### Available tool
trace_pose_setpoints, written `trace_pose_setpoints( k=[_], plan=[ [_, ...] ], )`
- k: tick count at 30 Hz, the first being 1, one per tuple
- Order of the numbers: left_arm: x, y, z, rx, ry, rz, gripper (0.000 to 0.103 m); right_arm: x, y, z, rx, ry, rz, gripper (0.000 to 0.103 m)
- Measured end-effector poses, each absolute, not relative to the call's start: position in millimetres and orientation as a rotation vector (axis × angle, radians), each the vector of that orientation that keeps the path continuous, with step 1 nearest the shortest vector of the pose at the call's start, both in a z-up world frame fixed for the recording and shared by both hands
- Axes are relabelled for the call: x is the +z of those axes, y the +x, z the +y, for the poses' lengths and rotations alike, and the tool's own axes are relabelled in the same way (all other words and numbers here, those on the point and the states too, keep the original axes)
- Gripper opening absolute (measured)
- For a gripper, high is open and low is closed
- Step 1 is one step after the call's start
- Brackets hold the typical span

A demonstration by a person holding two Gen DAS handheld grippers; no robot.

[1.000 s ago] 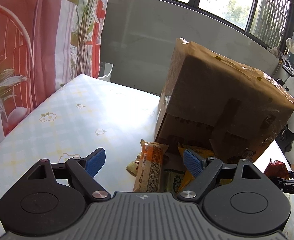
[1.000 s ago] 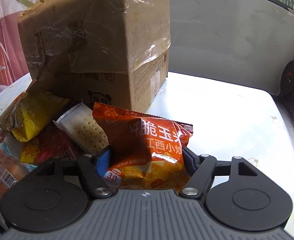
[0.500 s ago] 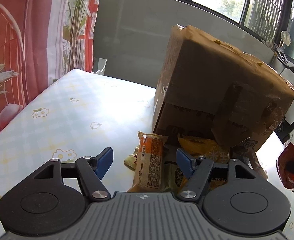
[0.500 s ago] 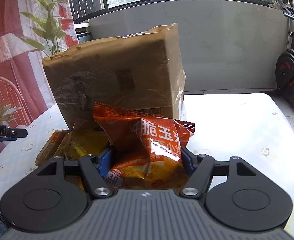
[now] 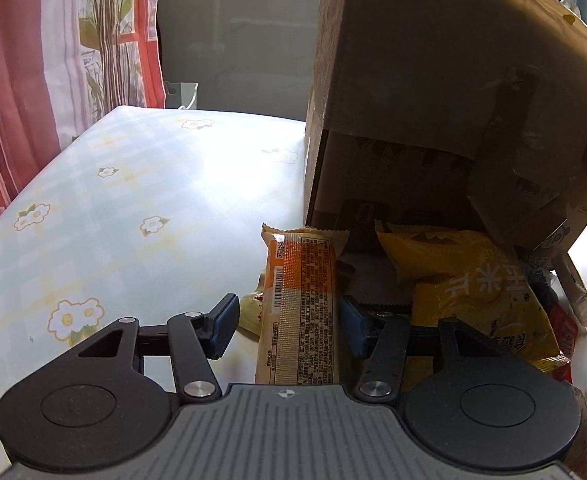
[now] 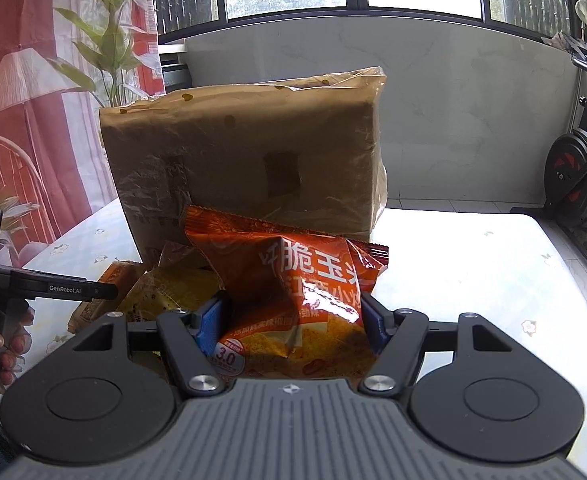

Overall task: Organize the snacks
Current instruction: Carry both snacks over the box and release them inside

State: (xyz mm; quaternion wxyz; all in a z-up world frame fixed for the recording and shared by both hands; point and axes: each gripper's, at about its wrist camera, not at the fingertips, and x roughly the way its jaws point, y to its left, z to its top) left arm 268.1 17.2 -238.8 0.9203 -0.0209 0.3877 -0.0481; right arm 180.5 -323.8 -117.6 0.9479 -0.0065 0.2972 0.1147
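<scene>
Surroundings: cardboard box [image 5: 433, 92] looming just beyond the snack pile on the flowered table [image 5: 133, 184], yellow bag [image 5: 469, 292] crowding the right

Orange bar [image 5: 299, 308]: lying lengthwise, near to far, between the blue pads

Left gripper [image 5: 289, 326]: closing around the bar, left pad not yet touching; wider and higher a second ago

Right gripper [image 6: 293, 320]: gripping the red chip bag [image 6: 293, 280], now raised before the box

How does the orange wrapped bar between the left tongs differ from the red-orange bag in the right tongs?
The orange bar is slim and flat; the red-orange bag is wide and puffy. The bar lies on the table as the left tongs close around it; the right tongs already clamp the bag. Both are sealed snacks.
</scene>
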Motion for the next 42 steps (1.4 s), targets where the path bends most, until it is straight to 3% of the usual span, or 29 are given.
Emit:
trace_pose_setpoints(
  k=[2,13,26,35,42],
  plan=[
    [-242,269,17,-0.109,-0.05,0.804,0.039,-118,180,-325,0.228,-0.007,0.613,0.069],
    [-212,242,26,-0.097,-0.048,0.74,0.038,-112,179,-325,0.244,-0.006,0.598,0.069],
    [-91,218,15,-0.134,-0.028,0.473,0.038,-40,178,-325,0.31,0.009,0.413,0.069],
    [-28,264,-25,-0.255,-0.037,0.38,0.038,22,232,-319,0.414,0.017,0.301,0.069],
    [-24,340,-74,-0.289,-0.041,0.424,0.038,17,313,-292,0.382,-0.063,0.341,0.069]
  ],
)
